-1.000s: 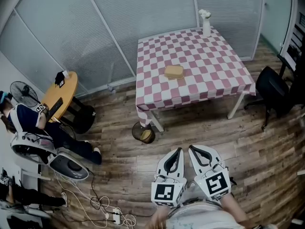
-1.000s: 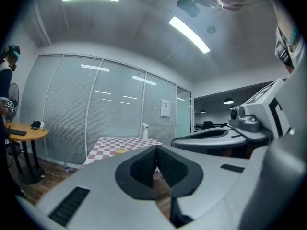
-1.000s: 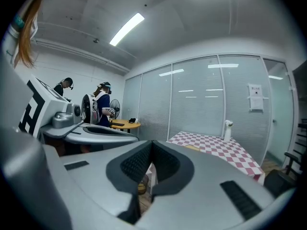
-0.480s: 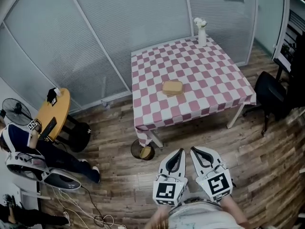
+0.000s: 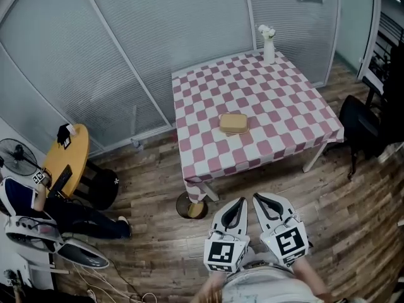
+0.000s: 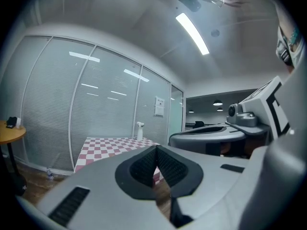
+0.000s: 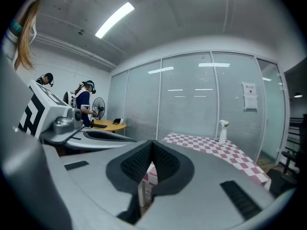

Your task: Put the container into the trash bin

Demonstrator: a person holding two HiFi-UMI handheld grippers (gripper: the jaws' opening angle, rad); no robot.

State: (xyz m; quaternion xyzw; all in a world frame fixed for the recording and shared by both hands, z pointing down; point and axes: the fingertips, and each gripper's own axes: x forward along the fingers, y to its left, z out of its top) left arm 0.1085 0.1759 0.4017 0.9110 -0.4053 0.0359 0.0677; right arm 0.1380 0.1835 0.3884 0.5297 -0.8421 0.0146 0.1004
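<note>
A tan container (image 5: 233, 123) lies in the middle of the checked table (image 5: 278, 93). A small round trash bin (image 5: 192, 206) stands on the floor by the table's near left leg. My left gripper (image 5: 240, 201) and right gripper (image 5: 256, 198) are side by side low in the head view, over the wooden floor short of the table. Both have their jaws shut with nothing between them. In the left gripper view the left gripper (image 6: 156, 148) points at the table (image 6: 103, 146); the right gripper (image 7: 152, 142) faces the table (image 7: 211, 145) too.
A white vase with flowers (image 5: 268, 43) stands at the table's far corner. A black chair (image 5: 360, 122) is at the right. At the left are a round wooden side table (image 5: 63, 160), a fan (image 5: 16, 156) and a seated person (image 5: 38, 197). Glass partitions with blinds run behind.
The view has moved toward the table: table, container and bin now sit closer and lower in the head view. Both grippers stayed shut, side by side.
</note>
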